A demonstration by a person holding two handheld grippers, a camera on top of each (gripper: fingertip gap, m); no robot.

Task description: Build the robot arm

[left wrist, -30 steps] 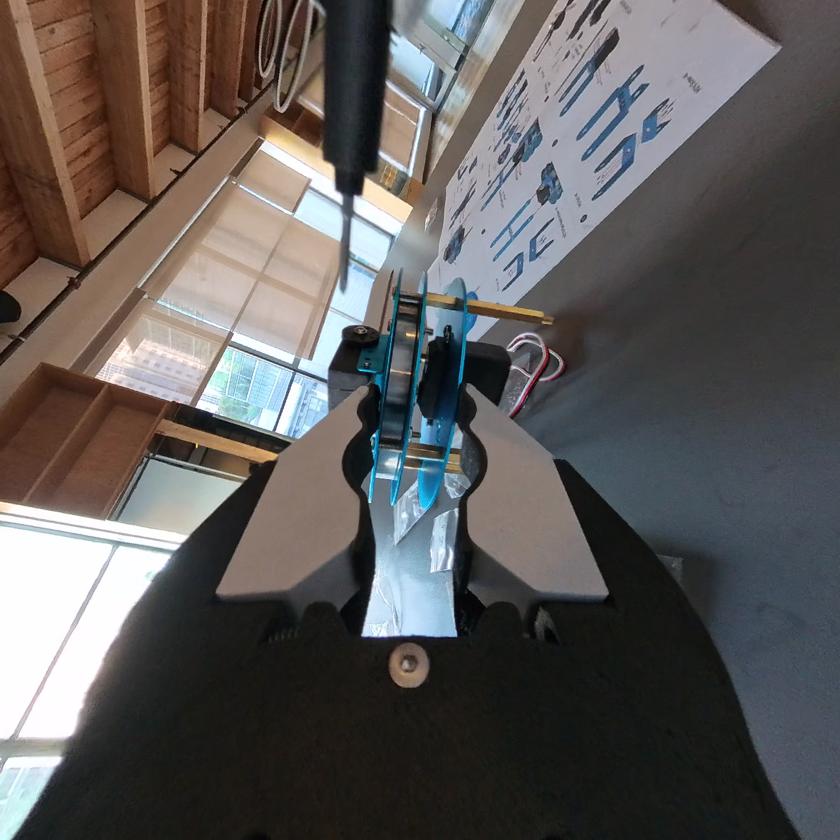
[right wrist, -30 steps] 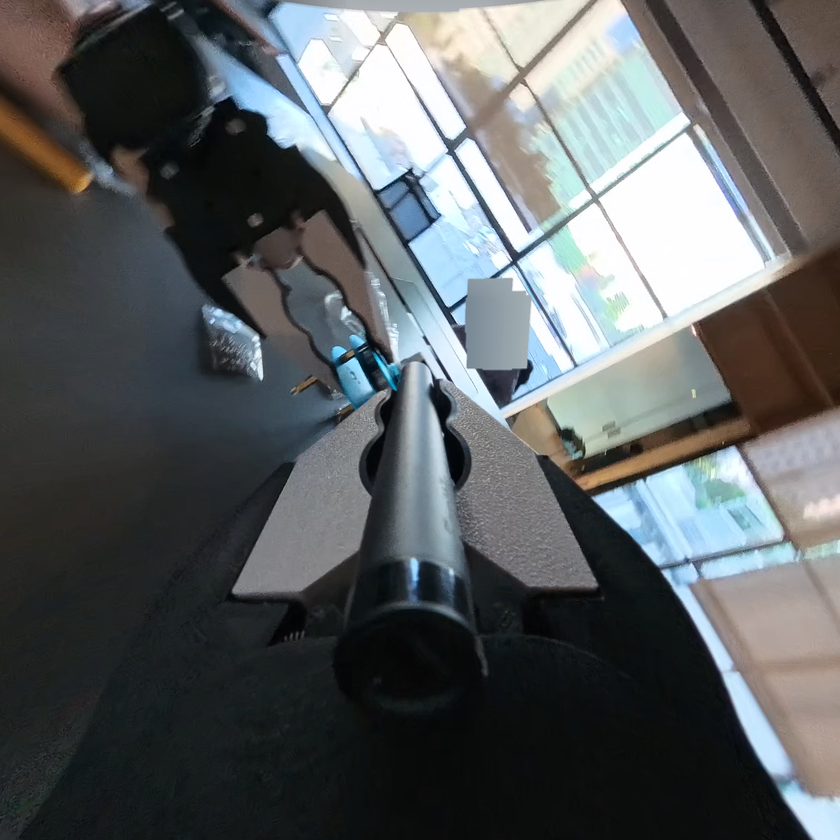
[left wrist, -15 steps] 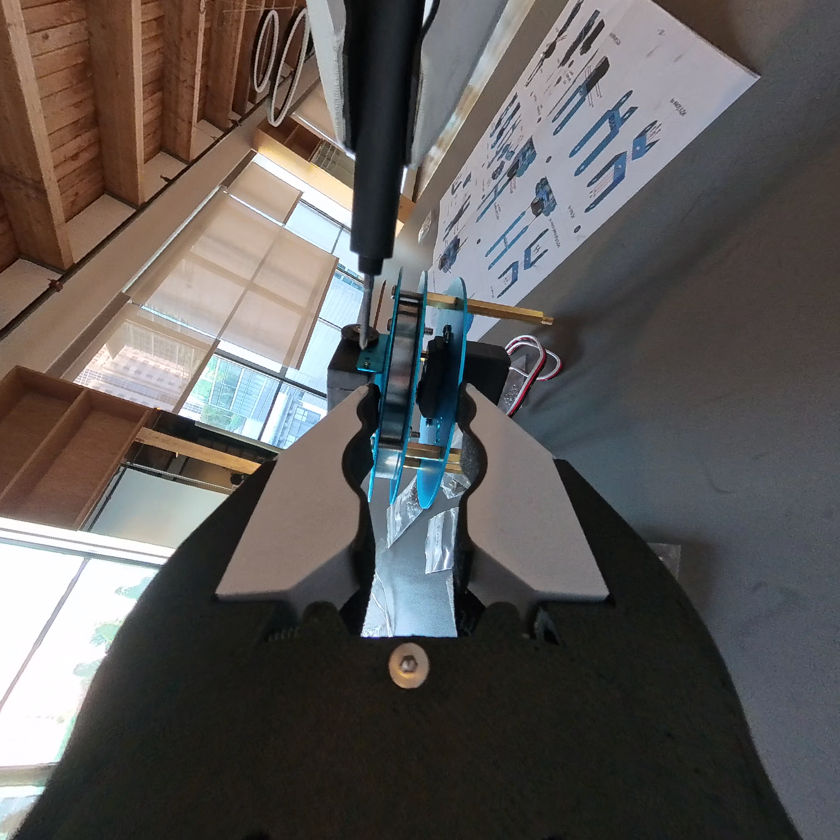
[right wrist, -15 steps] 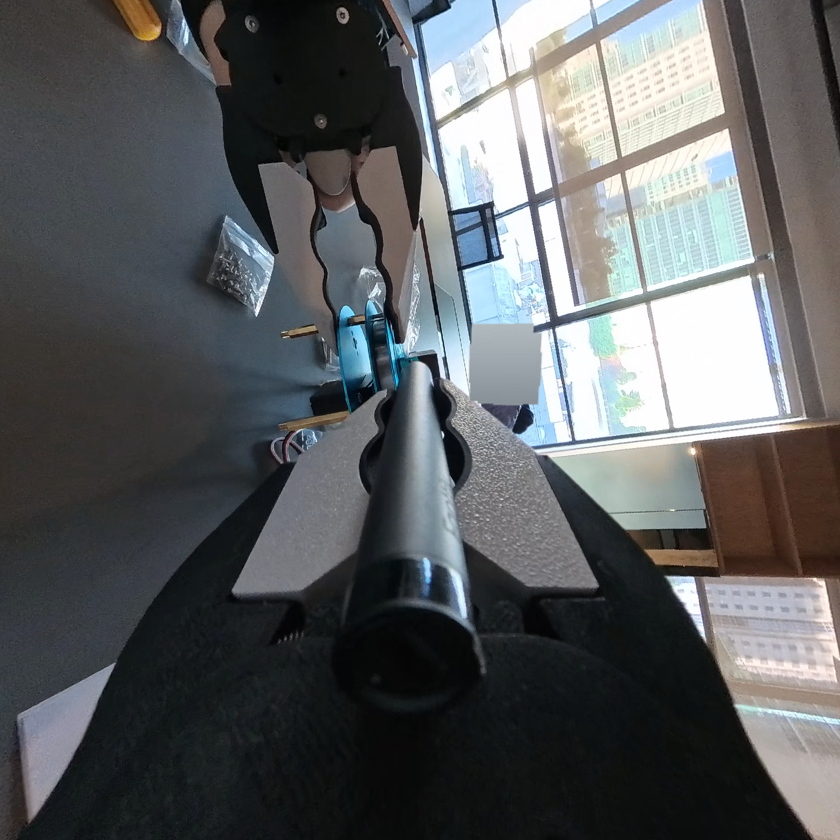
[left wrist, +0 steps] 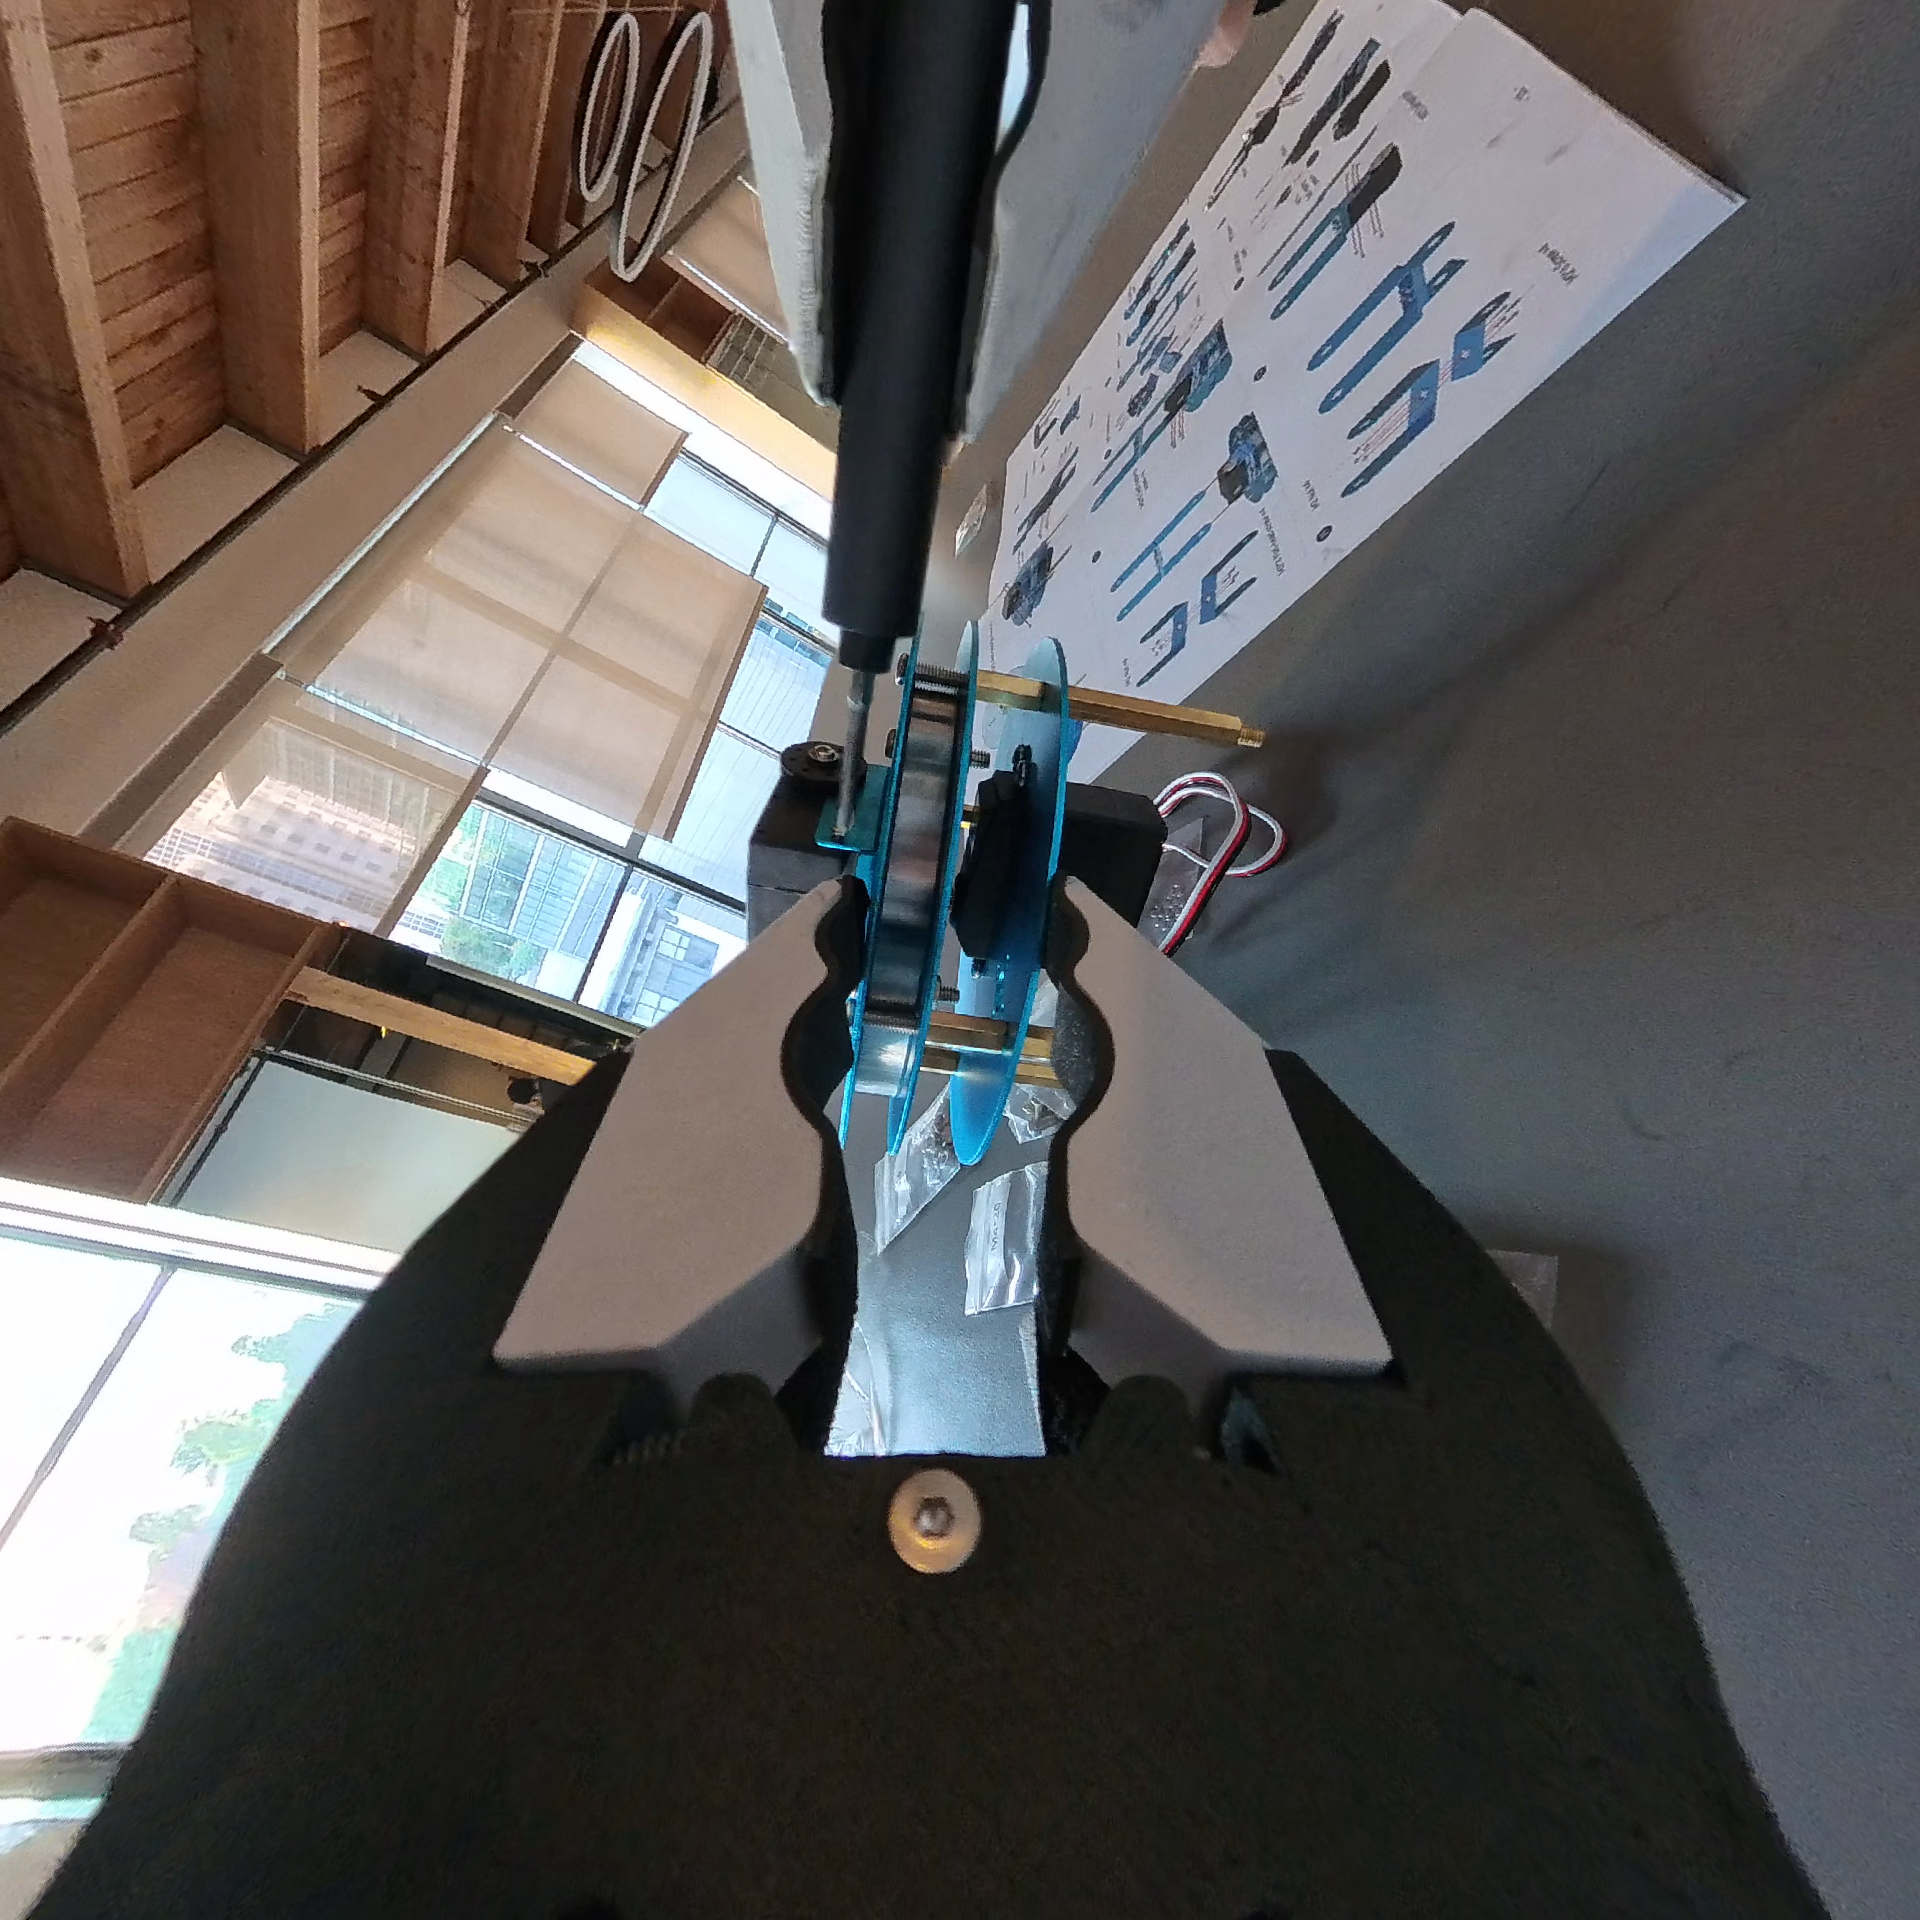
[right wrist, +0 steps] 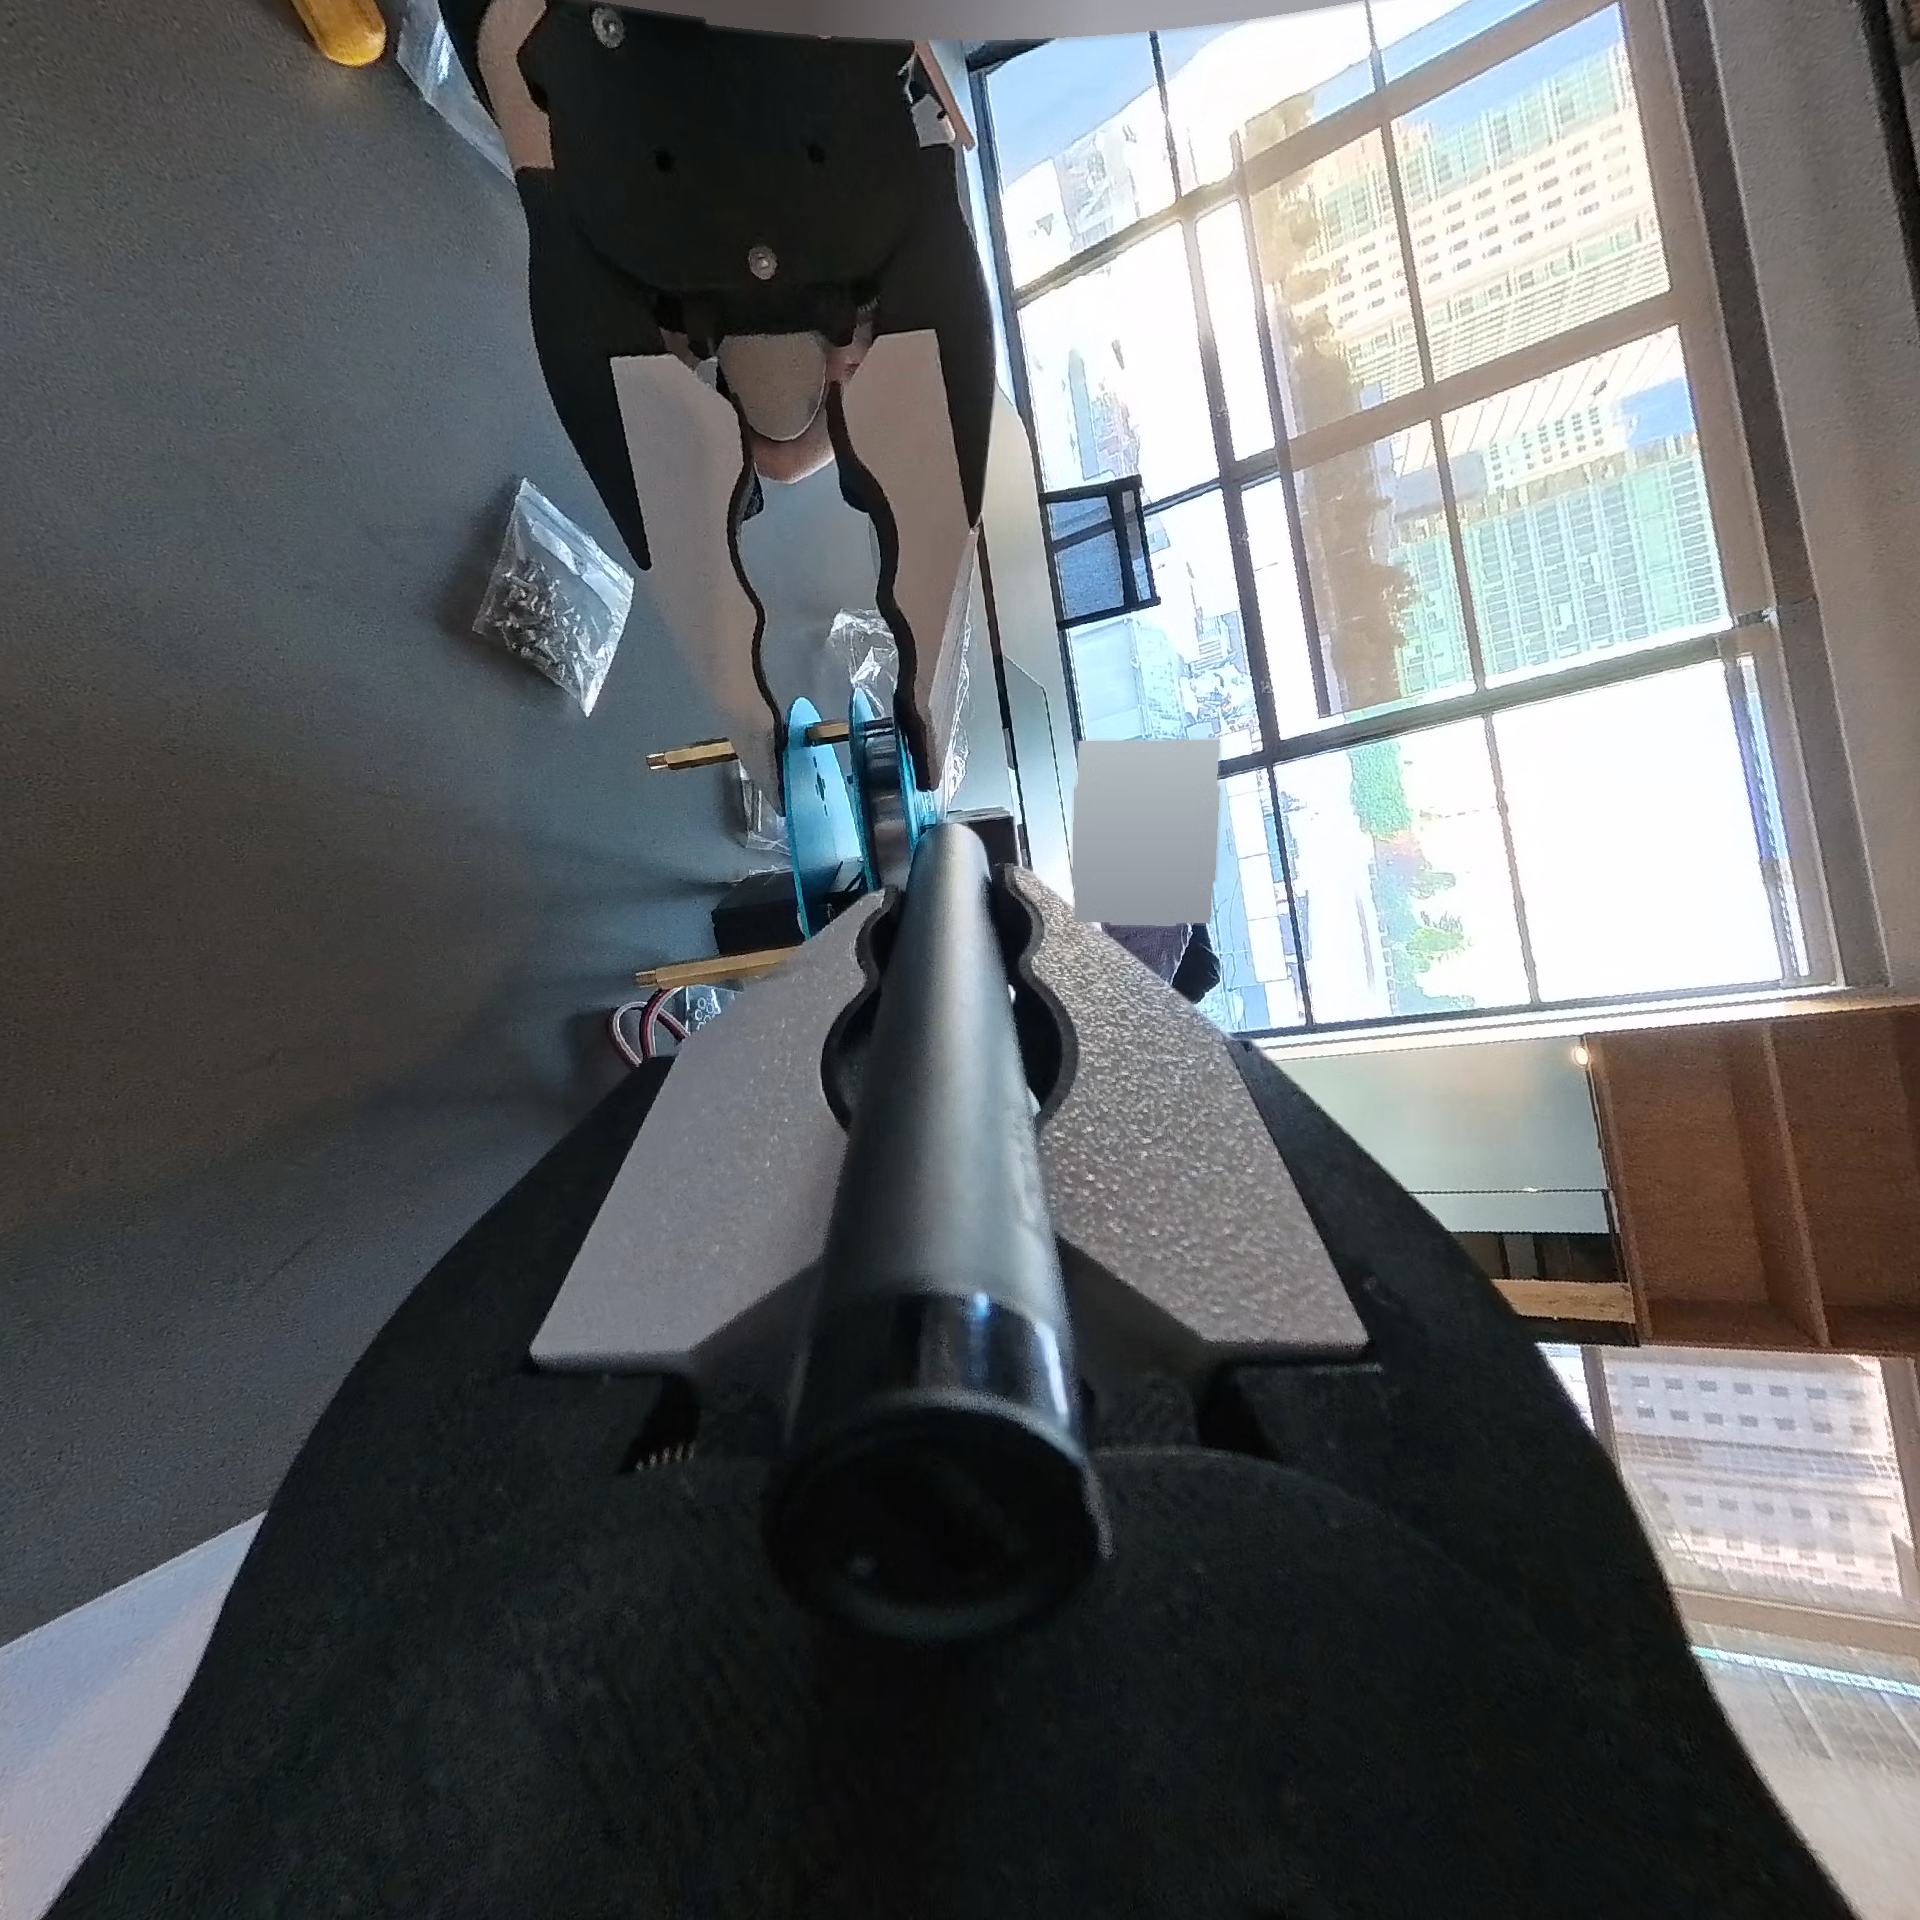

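Screwdriver (right wrist: 940, 1091) clamped lengthwise in the right gripper (right wrist: 948, 914), black handle running back toward its camera, both fingers closed snug round the barrel. Its thin metal bit (left wrist: 852, 764) pokes out past the fingertips and sits right on a small blue bracket at the edge of the blue disc assembly (left wrist: 940, 862), just beside a little black round horn (left wrist: 814, 756).

That assembly is pinched by the left gripper (left wrist: 951, 914), closed down on it: several thin blue acrylic discs stacked on brass standoffs (left wrist: 1132, 712), with a black servo block (left wrist: 1107, 847) bolted between them. The fingers (left wrist: 717, 1132) grip the stack from both sides, so the discs stand edge-on between them. Red and white wires (left wrist: 1236, 831) loop out beyond the servo, off to the far side of the left gripper.

Beyond the left gripper's tips a big white instruction sheet (left wrist: 1382, 343) with blue part drawings lies on the grey bench (left wrist: 1610, 1039). Small clear bags of hardware (left wrist: 997, 1236) show through the gap low between the left fingers.

From the right gripper's side, a clear bag of screws (right wrist: 551, 608) lies on the bench off beside the left gripper, well apart from the assembly, and something with a yellow handle (right wrist: 338, 26) sits further out past it. Big windows behind it all.
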